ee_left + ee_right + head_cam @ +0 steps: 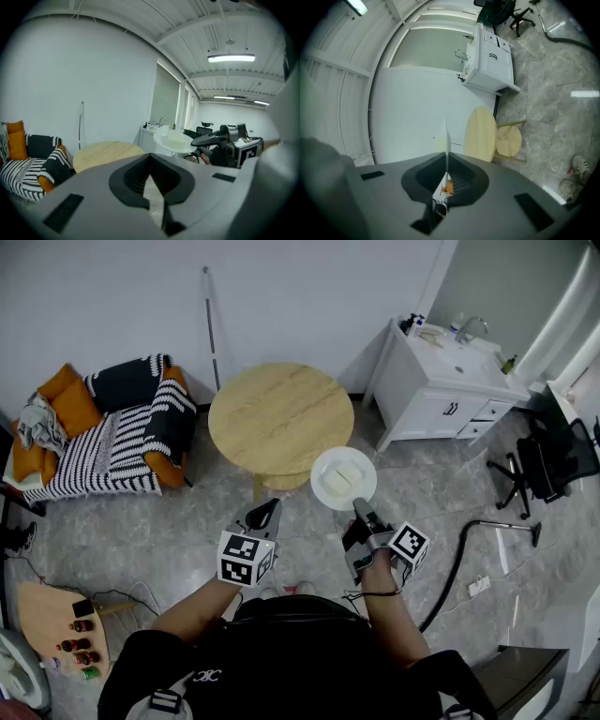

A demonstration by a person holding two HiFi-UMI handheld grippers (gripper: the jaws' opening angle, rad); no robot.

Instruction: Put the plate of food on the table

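Observation:
A white plate (343, 478) with pale yellow food on it hangs in the air just off the near right edge of the round wooden table (281, 416). My right gripper (360, 507) is shut on the plate's near rim. In the right gripper view the plate (446, 140) runs edge-on between the jaws, with the table (481, 133) beyond it. My left gripper (271, 507) is shut and empty, low and to the left of the plate. The left gripper view has the plate (172, 139) and the right gripper (211, 139) to the right of the table (107, 153).
A sofa (105, 432) with a striped blanket and orange cushions stands left of the table. A white sink cabinet (441, 390) is at the back right, with an office chair (548, 460) and a black hose (457, 563) on the floor. A low board with bottles (58, 624) lies at bottom left.

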